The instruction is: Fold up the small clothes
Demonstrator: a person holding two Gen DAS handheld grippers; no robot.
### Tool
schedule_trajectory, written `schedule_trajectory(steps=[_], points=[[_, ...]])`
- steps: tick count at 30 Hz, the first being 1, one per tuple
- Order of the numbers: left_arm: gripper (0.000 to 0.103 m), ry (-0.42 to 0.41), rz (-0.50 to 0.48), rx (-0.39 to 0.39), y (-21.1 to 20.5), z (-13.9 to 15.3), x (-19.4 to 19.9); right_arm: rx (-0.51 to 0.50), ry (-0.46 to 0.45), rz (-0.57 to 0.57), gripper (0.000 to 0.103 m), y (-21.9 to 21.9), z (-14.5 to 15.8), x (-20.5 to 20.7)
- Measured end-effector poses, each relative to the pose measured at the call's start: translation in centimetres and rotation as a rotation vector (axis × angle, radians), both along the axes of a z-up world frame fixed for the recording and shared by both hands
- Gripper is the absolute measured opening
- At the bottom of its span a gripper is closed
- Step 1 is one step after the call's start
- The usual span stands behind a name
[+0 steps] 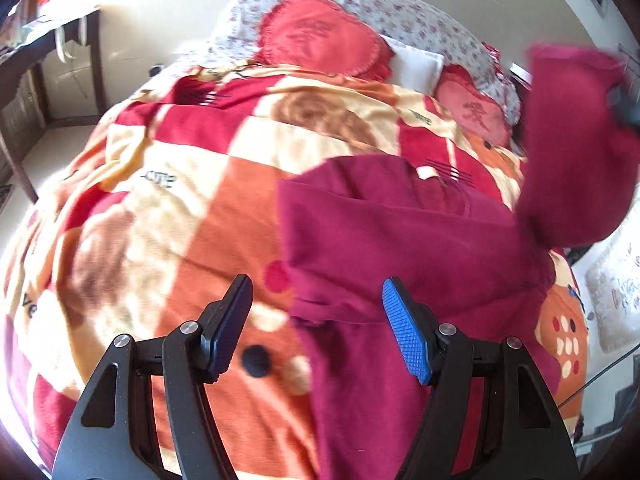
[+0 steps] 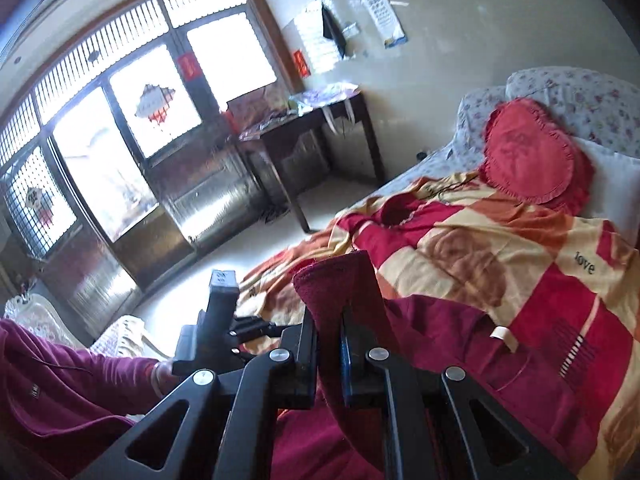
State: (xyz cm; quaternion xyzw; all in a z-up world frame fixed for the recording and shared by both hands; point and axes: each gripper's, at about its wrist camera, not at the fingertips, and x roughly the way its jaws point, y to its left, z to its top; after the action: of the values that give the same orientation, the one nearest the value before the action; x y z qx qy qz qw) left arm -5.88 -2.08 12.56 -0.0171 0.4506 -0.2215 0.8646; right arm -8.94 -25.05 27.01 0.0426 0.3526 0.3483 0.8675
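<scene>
A maroon garment (image 1: 400,240) lies spread on the checked red, orange and cream blanket (image 1: 160,208). My left gripper (image 1: 320,324) hovers open above the garment's near left edge; its blue-padded finger (image 1: 406,332) is over the cloth and nothing is pinched. At the right, a flap of the garment (image 1: 572,140) hangs lifted in the air, blurred. In the right wrist view my right gripper (image 2: 328,320) is shut on that maroon cloth (image 2: 340,280), which stands up between the jaws. The left gripper's handle (image 2: 216,320) shows beside it, held by a hand in a maroon sleeve (image 2: 60,380).
Two red heart cushions (image 1: 320,36) (image 1: 476,108) and floral pillows (image 1: 400,12) lie at the head of the bed. A dark wooden table (image 2: 304,128) stands by the wall beyond the bed's left side. Large glazed doors (image 2: 120,140) fill the far wall.
</scene>
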Motion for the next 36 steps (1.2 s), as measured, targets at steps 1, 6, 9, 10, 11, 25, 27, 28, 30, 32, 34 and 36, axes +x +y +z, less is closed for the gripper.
schedule_trajectory(steps=[1,6,9,10,11,25,27,28,30,32,34,36], points=[[0.068,0.006,0.01,0.001,0.3,-0.1,0.2,-0.017,0.031,0.013,0.008,1.1,-1.4,1.3],[0.068,0.039,0.015,-0.007,0.7,-0.6,0.5,-0.19,0.089,-0.14,0.011,1.4,-7.2,7.7],[0.068,0.027,-0.006,0.006,0.1,-0.8,0.4,-0.206,0.115,-0.285,0.011,-1.4,-8.8,10.2],[0.068,0.021,-0.013,0.009,-0.1,-0.9,0.4,-0.196,0.11,-0.337,0.011,-2.7,-8.7,10.2],[0.068,0.019,-0.017,0.011,-0.3,-1.0,0.5,-0.171,0.111,-0.365,0.011,-3.7,-8.5,10.1],[0.068,0.123,-0.043,-0.03,-3.9,-5.0,2.8,0.011,0.299,-0.487,0.054,-11.0,-14.2,-7.8],[0.068,0.131,-0.055,-0.042,-4.5,-5.3,3.0,0.052,0.327,-0.529,0.054,-12.0,-15.5,-8.5],[0.068,0.134,-0.06,-0.043,-4.7,-5.4,3.0,0.081,0.343,-0.555,0.054,-12.6,-16.1,-8.4],[0.068,0.149,-0.072,-0.045,-5.4,-5.7,3.2,0.159,0.359,-0.588,0.054,-13.5,-16.8,-7.8],[0.068,0.156,-0.085,-0.051,-6.0,-5.7,3.3,0.217,0.368,-0.563,0.054,-13.6,-17.2,-6.8],[0.068,0.155,-0.105,-0.053,-6.7,-5.5,3.5,0.236,0.396,-0.511,0.054,-12.9,-17.6,-4.8],[0.068,0.152,-0.12,-0.056,-7.3,-5.0,4.1,0.218,0.404,-0.493,0.054,-12.4,-17.5,-2.4]])
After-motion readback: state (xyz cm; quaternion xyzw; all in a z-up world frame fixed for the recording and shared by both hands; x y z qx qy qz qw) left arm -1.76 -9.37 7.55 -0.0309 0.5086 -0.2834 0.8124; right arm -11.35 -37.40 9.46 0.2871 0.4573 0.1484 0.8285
